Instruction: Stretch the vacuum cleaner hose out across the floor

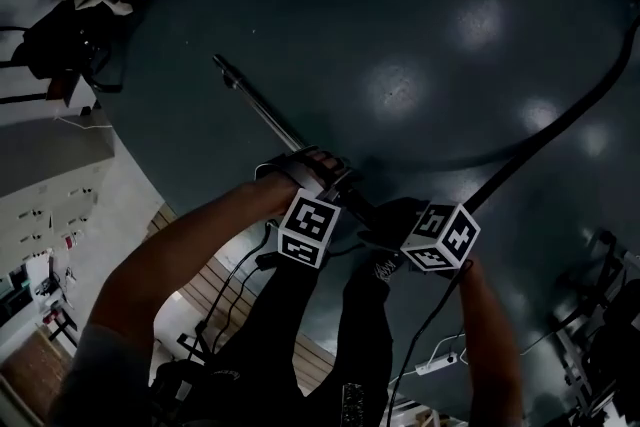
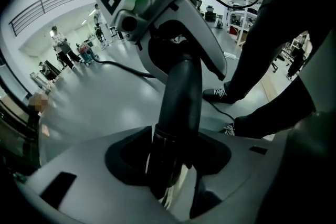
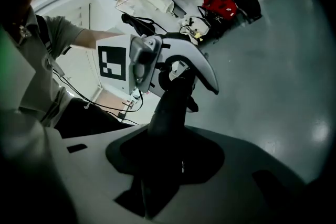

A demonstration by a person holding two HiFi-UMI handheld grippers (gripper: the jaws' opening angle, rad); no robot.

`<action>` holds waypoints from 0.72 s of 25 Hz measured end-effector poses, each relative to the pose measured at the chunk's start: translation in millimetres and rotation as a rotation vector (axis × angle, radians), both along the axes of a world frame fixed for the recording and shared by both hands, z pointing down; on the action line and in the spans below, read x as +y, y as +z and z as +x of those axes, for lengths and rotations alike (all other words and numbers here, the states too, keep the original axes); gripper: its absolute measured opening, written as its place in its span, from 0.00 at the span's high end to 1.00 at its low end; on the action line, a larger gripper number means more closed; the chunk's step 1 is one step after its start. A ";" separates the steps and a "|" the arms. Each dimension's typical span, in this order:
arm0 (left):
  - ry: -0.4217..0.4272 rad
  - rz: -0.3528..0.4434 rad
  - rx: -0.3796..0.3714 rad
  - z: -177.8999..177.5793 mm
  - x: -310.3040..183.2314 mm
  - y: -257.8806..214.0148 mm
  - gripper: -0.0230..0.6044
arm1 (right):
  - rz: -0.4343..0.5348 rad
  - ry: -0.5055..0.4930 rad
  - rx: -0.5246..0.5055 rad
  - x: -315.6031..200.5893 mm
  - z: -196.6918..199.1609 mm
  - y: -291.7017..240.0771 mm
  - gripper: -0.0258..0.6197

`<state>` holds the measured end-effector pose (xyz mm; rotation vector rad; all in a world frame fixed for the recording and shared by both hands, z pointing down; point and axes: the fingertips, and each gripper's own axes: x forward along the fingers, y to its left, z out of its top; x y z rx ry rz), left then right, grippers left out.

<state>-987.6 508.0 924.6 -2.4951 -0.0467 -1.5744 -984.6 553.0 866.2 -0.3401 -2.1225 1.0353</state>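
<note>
— Forearms (image 1: 190,245) and the two marker cubes (image 1: 308,228) fill the bottom of my head view. Just past them the left claw (image 1: 335,183) and right claw (image 1: 392,223) sit side by side on the vacuum's handle pipe (image 1: 362,205), low over the dark floor (image 1: 420,5).

— Where's the hose?

— From the pipe the hose (image 1: 560,120) sweeps right in a long black curve across the floor. The metal wand (image 1: 262,110) points the other way, up and left.

— Left gripper view?

— I see the left claw (image 2: 181,199) partway apart around the handle pipe (image 2: 178,102), where its black cuff meets chrome. A sliver of light shows beside the chrome, so I read it as around the pipe, not clamped. Beyond it the right claw (image 2: 178,57) wraps the same pipe.

— Right gripper view?

— I see the right claw (image 3: 155,199) closed on the dark handle pipe (image 3: 168,107), with no gap showing. The left claw (image 3: 176,73) sits just further along the pipe.
</note>
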 end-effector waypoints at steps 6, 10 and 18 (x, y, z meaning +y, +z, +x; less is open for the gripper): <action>-0.065 0.061 0.023 -36.4 -10.5 21.0 0.67 | 0.066 -0.036 -0.013 -6.5 -26.9 36.0 0.73; -0.145 0.083 0.036 -62.6 -23.6 21.2 0.65 | 0.095 -0.037 -0.013 -16.4 -44.9 46.7 0.73; -0.178 0.138 0.054 -110.4 -31.5 -0.7 0.63 | 0.164 -0.118 -0.022 -28.5 -73.5 48.0 0.73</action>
